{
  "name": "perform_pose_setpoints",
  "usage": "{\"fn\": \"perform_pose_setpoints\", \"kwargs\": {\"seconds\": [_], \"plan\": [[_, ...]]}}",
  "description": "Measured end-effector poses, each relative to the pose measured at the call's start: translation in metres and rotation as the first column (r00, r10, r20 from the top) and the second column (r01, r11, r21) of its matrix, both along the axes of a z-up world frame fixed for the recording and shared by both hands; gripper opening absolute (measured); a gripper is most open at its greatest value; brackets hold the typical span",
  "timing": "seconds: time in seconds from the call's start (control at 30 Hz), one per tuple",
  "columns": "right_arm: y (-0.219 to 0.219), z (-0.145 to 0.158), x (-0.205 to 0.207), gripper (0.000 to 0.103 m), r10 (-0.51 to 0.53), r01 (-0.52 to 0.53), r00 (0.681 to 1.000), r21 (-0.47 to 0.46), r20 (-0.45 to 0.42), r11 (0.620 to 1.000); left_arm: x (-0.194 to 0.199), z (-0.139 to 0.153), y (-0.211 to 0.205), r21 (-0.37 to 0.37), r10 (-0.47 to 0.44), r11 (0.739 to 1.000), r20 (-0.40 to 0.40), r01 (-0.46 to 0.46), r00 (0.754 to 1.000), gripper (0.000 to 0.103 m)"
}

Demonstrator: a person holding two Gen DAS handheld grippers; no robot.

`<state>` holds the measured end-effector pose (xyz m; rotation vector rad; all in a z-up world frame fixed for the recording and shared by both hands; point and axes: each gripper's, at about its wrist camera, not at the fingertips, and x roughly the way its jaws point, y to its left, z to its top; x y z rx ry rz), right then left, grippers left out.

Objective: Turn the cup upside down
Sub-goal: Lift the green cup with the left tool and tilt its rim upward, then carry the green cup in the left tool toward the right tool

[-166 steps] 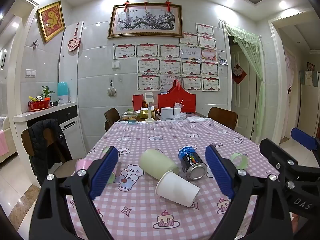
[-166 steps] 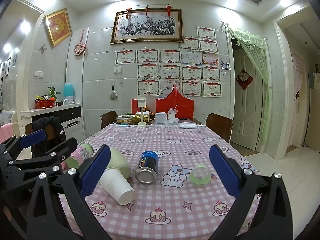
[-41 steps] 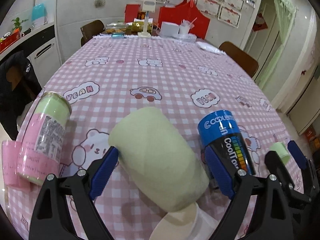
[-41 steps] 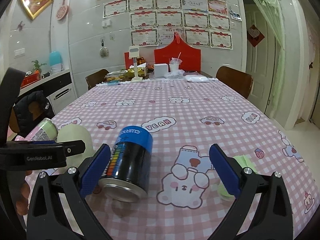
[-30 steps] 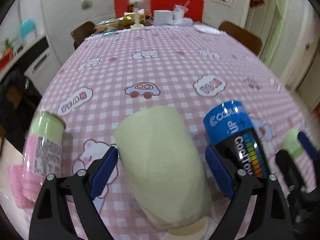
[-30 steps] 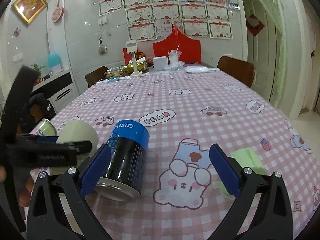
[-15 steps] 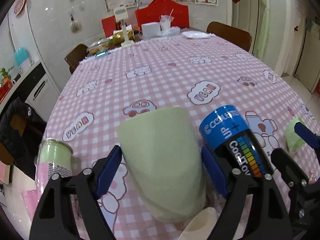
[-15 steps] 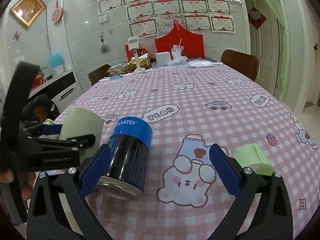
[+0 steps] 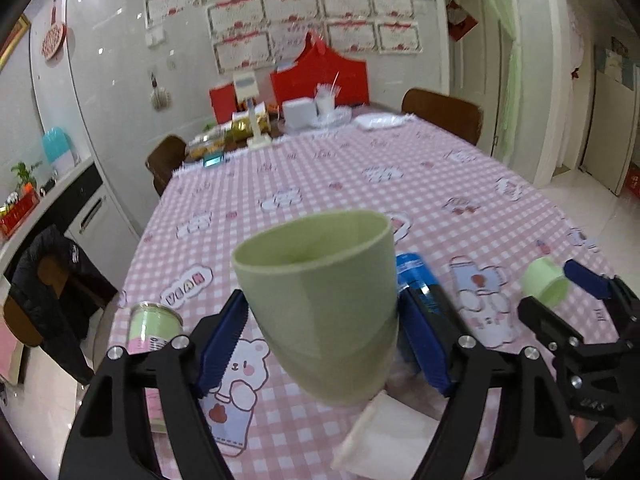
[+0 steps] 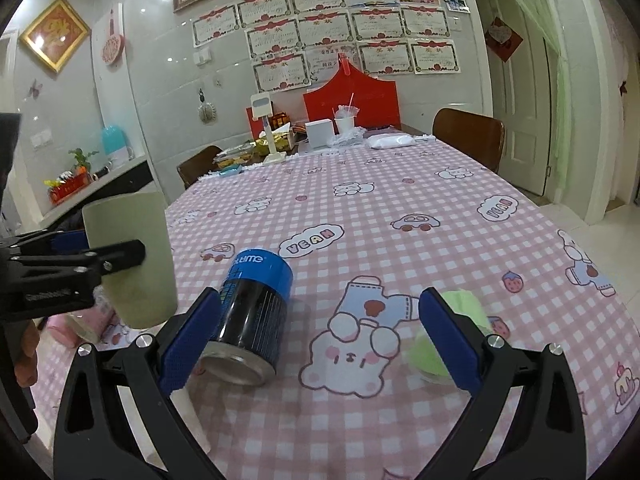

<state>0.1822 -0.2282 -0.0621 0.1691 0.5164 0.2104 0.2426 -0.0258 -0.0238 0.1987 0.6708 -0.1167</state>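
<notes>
**Green cup lifted in the left gripper, not yet turned over**

The left gripper (image 9: pixel 322 332) is closed on the green cup (image 9: pixel 320 300), with one blue pad on each side of its lower half. The cup is off the table, its open mouth pointing up and away. The right gripper (image 10: pixel 320 340) stands wide open and holds nothing.

The cup wall is smooth and narrows toward the base, so I think it may slide out of the pads during the turn. A white paper cup (image 9: pixel 384 436) lies just under it, and a blue can (image 10: pixel 250 312) lies on its side close by; a low turn could knock either.

The can reads "time". A pink and green can (image 9: pixel 150 334) lies at the near left. Farther on, the tablecloth (image 10: pixel 400 200) shows "VEAN" in clouds. The certificates on the wall are too small to read.
</notes>
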Motion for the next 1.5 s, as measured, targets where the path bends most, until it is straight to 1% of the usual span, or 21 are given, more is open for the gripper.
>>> {"fn": "perform_pose_setpoints", "kwargs": {"seconds": [0.13,0.23,0.37,0.43,0.53,0.63,0.7,0.77,0.9,0.97,1.13,1.23,1.4,1.5], "plan": [[-0.022,0.015,-0.019,0.095,-0.003,0.003,1.0,0.03,0.008,1.0,-0.025,0.016,-0.023,0.0,-0.06,0.998,0.021,0.06,0.998,0.076],[-0.04,0.023,-0.036,0.095,-0.042,0.042,0.999,0.007,0.016,0.999,-0.043,0.02,-0.049,0.005,-0.121,0.993,0.017,0.121,0.993,0.076],[-0.061,0.026,-0.054,0.095,-0.073,0.073,0.997,-0.012,-0.002,0.997,-0.061,0.014,-0.08,-0.003,-0.201,0.98,-0.024,0.201,0.979,0.076],[-0.072,0.025,-0.06,0.095,-0.08,0.08,0.997,-0.001,-0.016,0.997,-0.07,0.008,-0.093,-0.004,-0.233,0.973,-0.049,0.233,0.971,0.076],[-0.085,0.022,-0.07,0.095,-0.081,0.081,0.996,-0.004,-0.047,0.997,-0.081,-0.003,-0.108,0.001,-0.263,0.965,-0.08,0.263,0.962,0.076],[-0.094,0.017,-0.077,0.095,-0.084,0.083,0.994,-0.01,-0.075,0.996,-0.087,-0.014,-0.12,-0.02,-0.299,0.954,-0.124,0.298,0.946,0.076],[-0.102,0.014,-0.079,0.095,-0.077,0.077,0.992,0.001,-0.097,0.997,-0.087,-0.021,-0.129,-0.031,-0.326,0.945,-0.157,0.326,0.932,0.076],[-0.107,0.012,-0.079,0.095,-0.068,0.071,0.991,0.018,-0.112,0.997,-0.084,-0.027,-0.136,-0.026,-0.333,0.942,-0.179,0.334,0.926,0.076],[-0.113,0.008,-0.078,0.095,-0.064,0.069,0.99,0.04,-0.128,0.997,-0.071,-0.042,-0.148,-0.049,-0.337,0.941,-0.225,0.335,0.914,0.076],[-0.112,0.005,-0.075,0.095,-0.056,0.062,0.989,0.044,-0.137,0.997,-0.066,-0.048,-0.152,-0.045,-0.335,0.941,-0.24,0.334,0.911,0.075],[-0.111,-0.006,-0.064,0.095,-0.044,0.054,0.985,0.055,-0.167,0.997,-0.053,-0.052,-0.158,-0.061,-0.326,0.945,-0.236,0.321,0.916,0.075],[-0.115,-0.011,-0.055,0.095,-0.054,0.07,0.982,0.08,-0.182,0.994,-0.043,-0.055,-0.162,-0.064,-0.323,0.946,-0.236,0.317,0.916,0.075],[-0.111,-0.015,-0.043,0.095,-0.053,0.068,0.979,0.071,-0.197,0.995,-0.024,-0.07,-0.169,-0.068,-0.307,0.951,-0.278,0.3,0.91,0.074],[-0.109,-0.02,-0.036,0.095,-0.051,0.068,0.977,0.076,-0.208,0.995,-0.022,-0.073,-0.166,-0.075,-0.302,0.953,-0.27,0.293,0.914,0.074]]}}
